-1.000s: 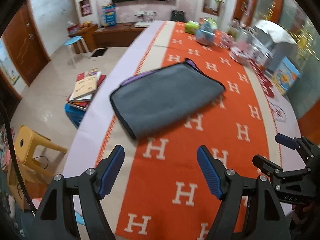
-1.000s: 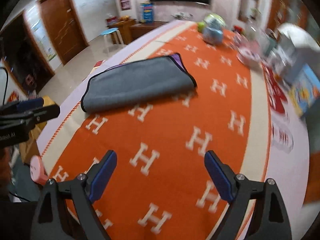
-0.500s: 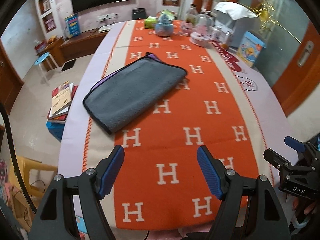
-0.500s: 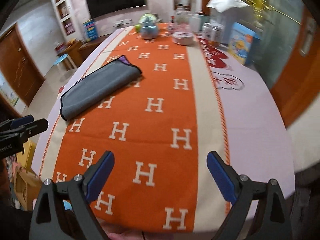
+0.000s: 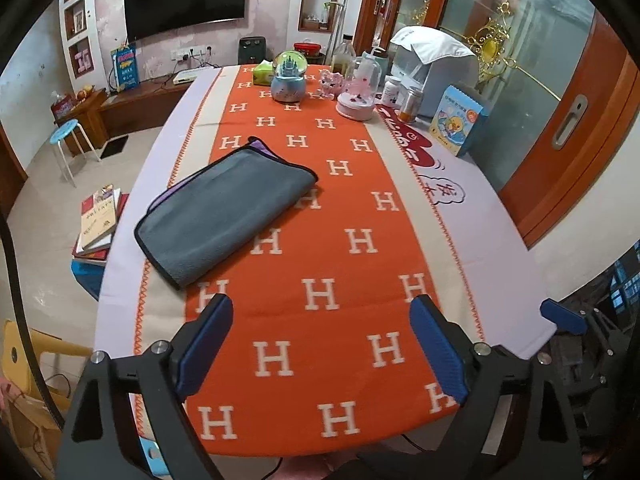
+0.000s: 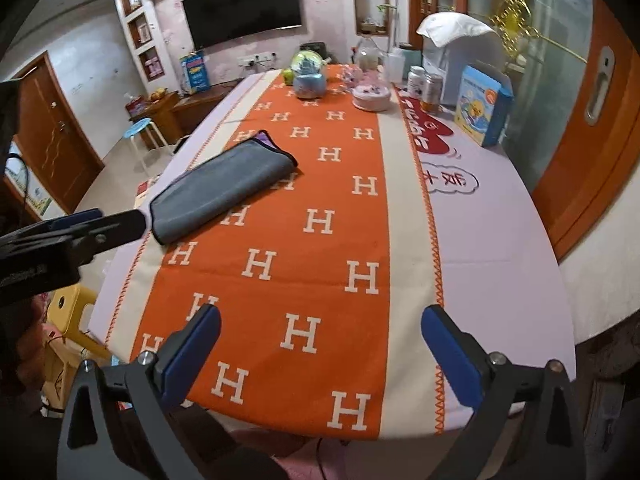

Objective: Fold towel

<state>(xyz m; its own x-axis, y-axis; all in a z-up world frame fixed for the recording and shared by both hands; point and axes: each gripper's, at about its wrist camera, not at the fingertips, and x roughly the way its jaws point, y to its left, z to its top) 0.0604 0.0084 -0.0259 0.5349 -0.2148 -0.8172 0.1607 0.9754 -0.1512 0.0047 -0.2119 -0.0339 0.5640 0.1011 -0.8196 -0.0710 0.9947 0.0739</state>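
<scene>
A grey towel (image 5: 224,212) with black trim and a purple underside lies folded on the left half of the orange table runner (image 5: 332,240); it also shows in the right wrist view (image 6: 224,190). My left gripper (image 5: 320,340) is open and empty above the table's near edge, well short of the towel. My right gripper (image 6: 320,344) is open and empty over the near edge. The right gripper shows at the lower right of the left wrist view (image 5: 568,320), and the left gripper shows at the left of the right wrist view (image 6: 80,228).
At the table's far end stand a snow globe (image 5: 288,80), a pink dish (image 5: 356,106), jars, a blue box (image 5: 460,120) and a white appliance (image 5: 436,64). Books (image 5: 100,220), a blue stool (image 5: 66,136) and a yellow chair (image 5: 32,356) sit left of the table.
Both grippers have pulled back and up from the towel toward the table's near edge, so the towel looks smaller and farther. The towel has not moved. Both stay open.
</scene>
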